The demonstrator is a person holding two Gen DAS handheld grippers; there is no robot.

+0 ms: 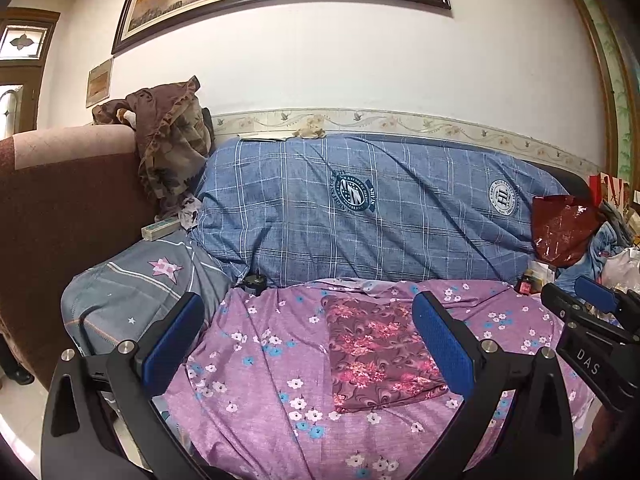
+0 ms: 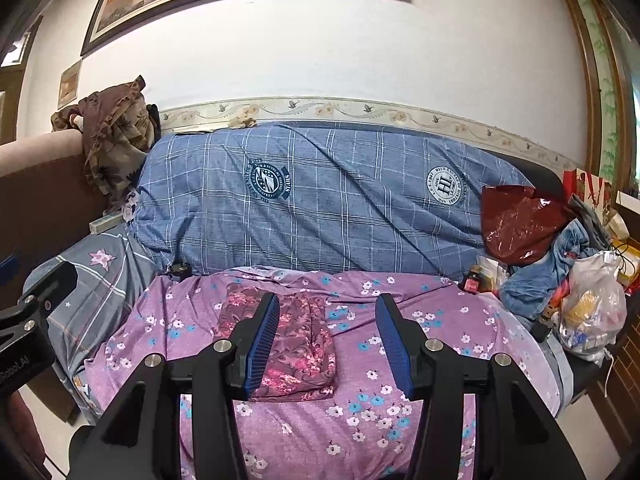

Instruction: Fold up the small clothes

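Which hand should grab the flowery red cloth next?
Probably the right. The right tool hangs open almost over the folded red cloth on the purple sheet. The left tool is open too, mostly beside it.

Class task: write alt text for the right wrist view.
A folded maroon floral garment lies on a purple flowered sheet; the right gripper is open above them. Behind is a blue checked cover.

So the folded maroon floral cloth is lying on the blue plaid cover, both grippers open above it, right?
Not quite. The maroon cloth lies on the purple flowered sheet, not the blue plaid cover behind it; the right wrist view shows this. Both the left gripper and right gripper are open.
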